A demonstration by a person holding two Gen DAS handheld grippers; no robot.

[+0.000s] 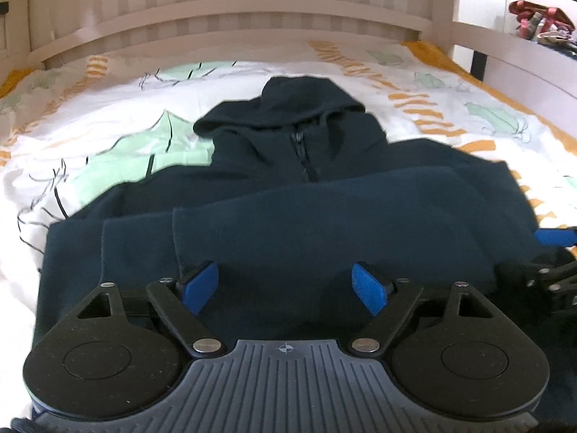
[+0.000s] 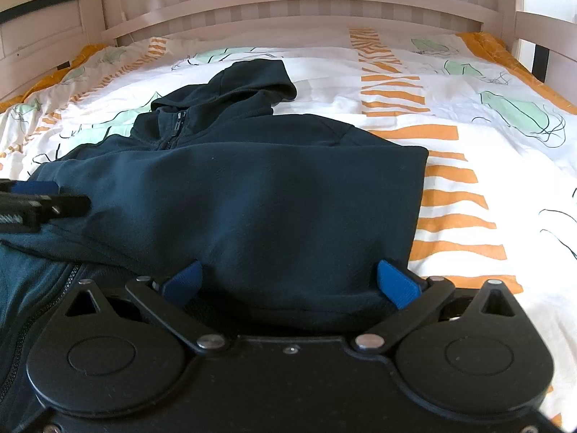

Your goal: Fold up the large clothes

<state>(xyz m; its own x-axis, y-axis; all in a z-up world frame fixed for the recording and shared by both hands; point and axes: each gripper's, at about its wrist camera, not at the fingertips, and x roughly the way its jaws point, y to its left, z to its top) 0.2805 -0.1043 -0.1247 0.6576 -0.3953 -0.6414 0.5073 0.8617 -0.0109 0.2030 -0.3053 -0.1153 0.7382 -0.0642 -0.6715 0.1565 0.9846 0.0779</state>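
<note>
Where both wrist views begin, nearest the lens, the left tool (image 1: 285, 285) stands with its blue pads spread wide, nothing between them, poised low over the near edge of the garment. Right tool (image 2: 288, 283): likewise wide open, pads either side of a fold edge but not closed on it; whether they touch the cloth cannot be told.

Item: hoodie (image 2: 252, 187), dark navy, zip-front, fleece-like. It lies on the bed with its sleeves (image 1: 324, 209) already folded across the body, hem end nearest the tools, zip (image 1: 301, 155) running up the middle, hood (image 1: 306, 97) farthest away toward the headboard (image 1: 252, 11).

Handling, as judged: soft, limp, moderately thick; light to lift, but it will sag and let the folded layers slide apart if taken at one point only. Not fragile and not slippery; the nap should give the pads good bite.

Suggested hold: the near hem at its two corners, one tool each, pinching all layers together, so that the lower half can be carried over toward the hood.

Support: bedsheet (image 2: 468, 144), white with orange stripes and green leaf print, soft under the load.
</note>
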